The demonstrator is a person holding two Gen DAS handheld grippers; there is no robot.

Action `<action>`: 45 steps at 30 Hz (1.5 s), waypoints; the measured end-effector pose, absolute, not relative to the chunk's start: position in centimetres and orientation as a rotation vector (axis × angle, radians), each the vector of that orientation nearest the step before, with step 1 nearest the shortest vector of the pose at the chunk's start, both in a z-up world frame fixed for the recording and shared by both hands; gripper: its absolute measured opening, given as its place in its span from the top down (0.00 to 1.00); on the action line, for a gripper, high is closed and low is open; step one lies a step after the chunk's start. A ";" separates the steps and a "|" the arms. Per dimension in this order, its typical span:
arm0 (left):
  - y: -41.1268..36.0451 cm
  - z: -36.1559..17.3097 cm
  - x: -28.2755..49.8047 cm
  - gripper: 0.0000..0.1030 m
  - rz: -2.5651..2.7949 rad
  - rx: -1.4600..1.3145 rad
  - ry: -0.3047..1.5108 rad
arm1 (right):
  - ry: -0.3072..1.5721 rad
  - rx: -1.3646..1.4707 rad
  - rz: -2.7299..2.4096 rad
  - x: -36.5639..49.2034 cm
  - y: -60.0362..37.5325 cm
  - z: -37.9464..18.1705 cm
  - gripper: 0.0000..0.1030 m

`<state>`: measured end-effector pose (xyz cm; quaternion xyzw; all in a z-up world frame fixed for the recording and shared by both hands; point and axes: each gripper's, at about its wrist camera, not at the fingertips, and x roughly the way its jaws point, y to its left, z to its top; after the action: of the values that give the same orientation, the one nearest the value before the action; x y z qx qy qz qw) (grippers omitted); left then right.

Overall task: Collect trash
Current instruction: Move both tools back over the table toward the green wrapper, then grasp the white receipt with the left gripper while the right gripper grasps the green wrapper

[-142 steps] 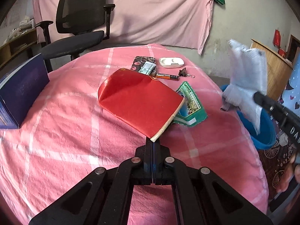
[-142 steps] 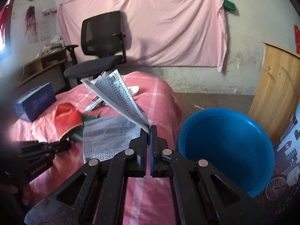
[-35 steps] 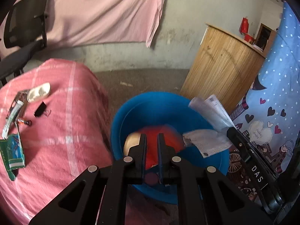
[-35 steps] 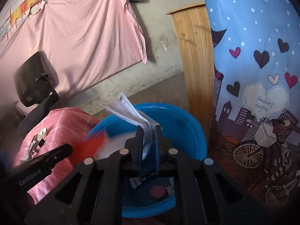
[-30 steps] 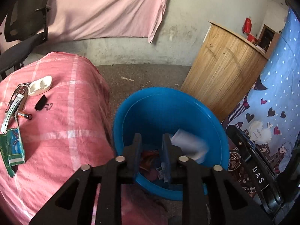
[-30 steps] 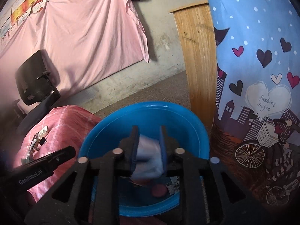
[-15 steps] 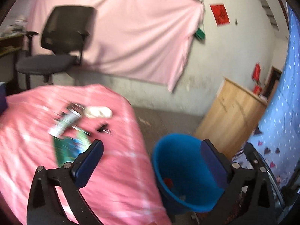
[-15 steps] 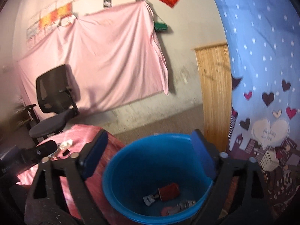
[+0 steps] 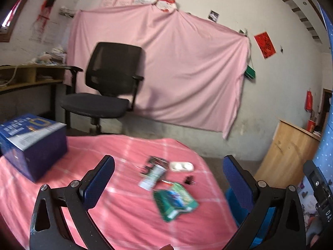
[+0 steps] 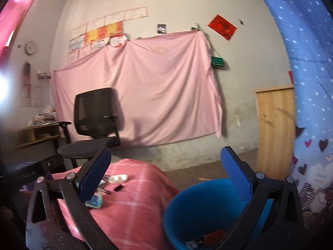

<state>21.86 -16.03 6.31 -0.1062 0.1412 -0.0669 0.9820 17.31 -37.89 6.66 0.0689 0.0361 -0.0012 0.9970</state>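
My left gripper (image 9: 167, 175) is wide open and empty above the pink-covered table (image 9: 116, 214). On the table lie a green wrapper (image 9: 175, 201), a white tube-like packet (image 9: 153, 176), a white dish-shaped piece (image 9: 181, 166) and a black binder clip (image 9: 189, 180). My right gripper (image 10: 164, 171) is wide open and empty, raised above the blue bin (image 10: 199, 210). The bin holds some scraps, among them a red piece (image 10: 214, 235). The green wrapper (image 10: 95, 201) shows beside my right gripper's left finger.
A blue box (image 9: 33, 139) stands at the table's left. A black office chair (image 9: 106, 91) and a pink sheet (image 9: 177, 73) are behind the table. A wooden cabinet (image 9: 289, 148) and a blue patterned curtain (image 10: 308, 83) are at the right.
Both grippers dropped the red sheet and the white paper into the blue bin, opened wide and lifted away. The left gripper has swung back over the table.
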 end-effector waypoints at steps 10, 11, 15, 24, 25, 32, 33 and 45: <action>-10.9 6.5 19.9 0.02 -0.031 -0.182 0.207 | 0.036 0.065 0.112 18.1 -32.8 7.3 0.00; -10.3 6.5 19.7 0.02 -0.024 -0.176 0.201 | 0.039 0.062 0.118 18.3 -32.6 7.2 0.00; -9.2 6.0 19.4 0.02 -0.003 -0.150 0.198 | 0.069 0.044 0.151 19.1 -31.3 6.7 0.00; -8.0 3.7 21.1 0.02 0.013 -0.085 0.241 | 0.287 -0.023 0.200 22.8 -28.6 4.3 0.00; -8.0 3.5 21.4 0.02 0.009 -0.077 0.246 | 0.319 -0.035 0.196 23.3 -28.3 3.9 0.00; -7.8 2.0 24.3 0.02 -0.032 -0.051 0.368 | 0.506 -0.067 0.193 26.6 -27.5 1.8 0.08; -7.8 1.6 24.9 0.02 -0.040 -0.053 0.399 | 0.540 -0.062 0.201 27.2 -27.5 1.4 0.12; -9.6 -1.6 31.0 0.03 -0.130 -0.029 0.673 | 0.823 -0.046 0.323 31.1 -26.6 -2.3 0.58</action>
<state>31.04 -9.59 -1.55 -0.0141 0.3297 -0.0638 0.9418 31.09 -26.64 -2.30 -0.0223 0.3984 0.1563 0.9035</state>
